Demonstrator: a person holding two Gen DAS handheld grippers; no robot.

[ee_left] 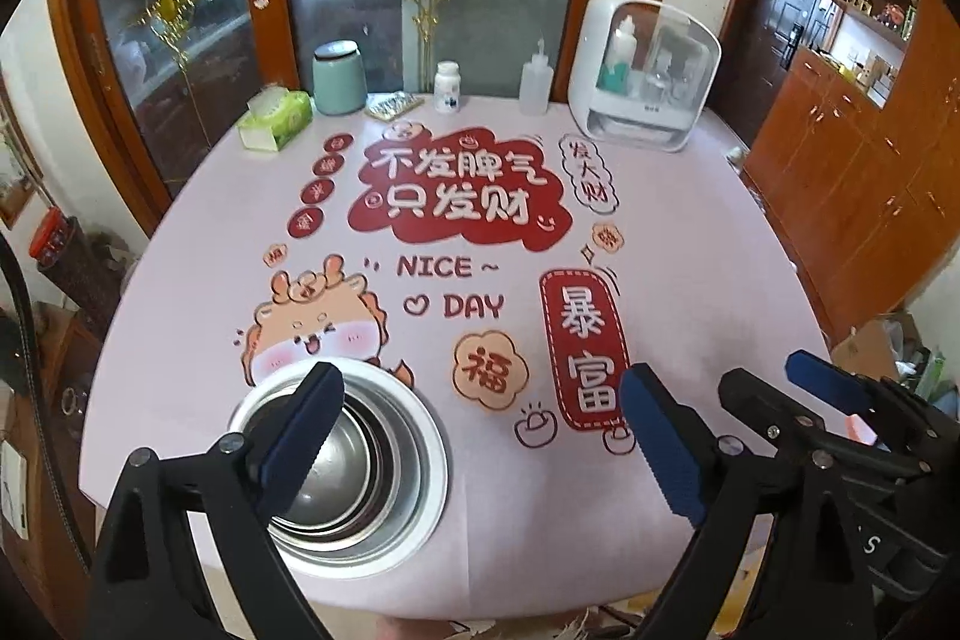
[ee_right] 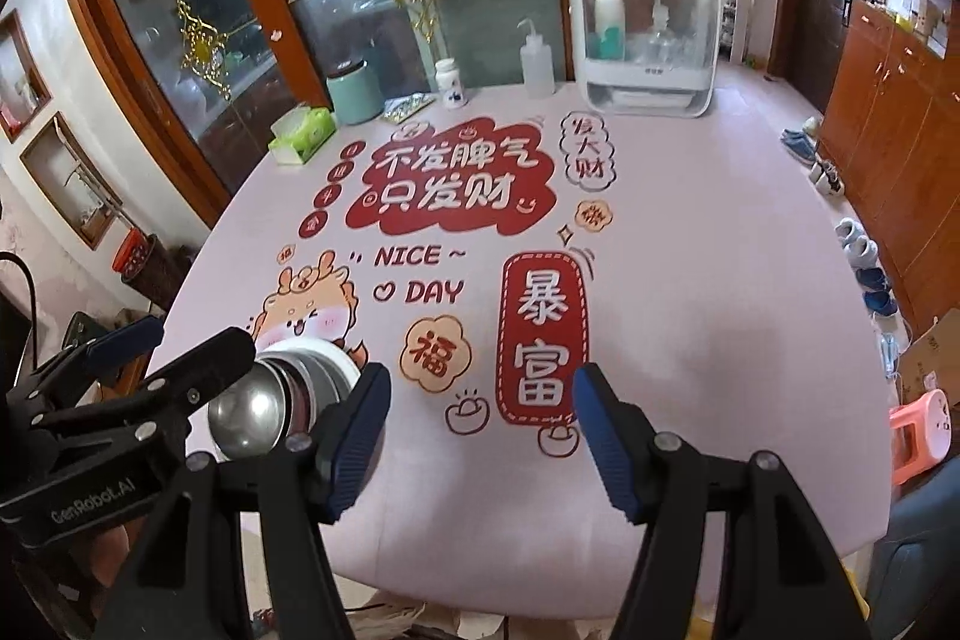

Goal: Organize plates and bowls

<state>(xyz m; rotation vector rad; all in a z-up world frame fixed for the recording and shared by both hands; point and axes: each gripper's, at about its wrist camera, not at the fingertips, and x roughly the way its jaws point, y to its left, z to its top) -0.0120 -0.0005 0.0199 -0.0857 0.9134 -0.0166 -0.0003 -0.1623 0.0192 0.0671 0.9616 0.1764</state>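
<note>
Several steel bowls [ee_left: 336, 466] sit nested inside one another on a white plate [ee_left: 429, 460], near the front left edge of the pink table [ee_left: 690, 244]. My left gripper [ee_left: 480, 376] hangs above the table, open and holding nothing. Its left finger [ee_left: 300, 436] covers part of the bowls in this view. In the right wrist view the stack of bowls [ee_right: 258, 406] and the plate [ee_right: 342, 361] show at the lower left, partly hidden by the left gripper [ee_right: 180, 337]. My right gripper [ee_right: 480, 373] is open over bare table, to the right of the stack, and it also shows at the right edge as the right gripper [ee_left: 780, 379].
Along the table's far edge stand a green tissue pack [ee_left: 276, 118], a teal canister [ee_left: 339, 76], a white pill bottle [ee_left: 447, 87], a squeeze bottle [ee_left: 534, 85] and a white box with a clear door [ee_left: 645, 70]. Wooden cabinets [ee_right: 888, 112], shoes [ee_right: 864, 250] and a pink stool [ee_right: 918, 430] are to the right.
</note>
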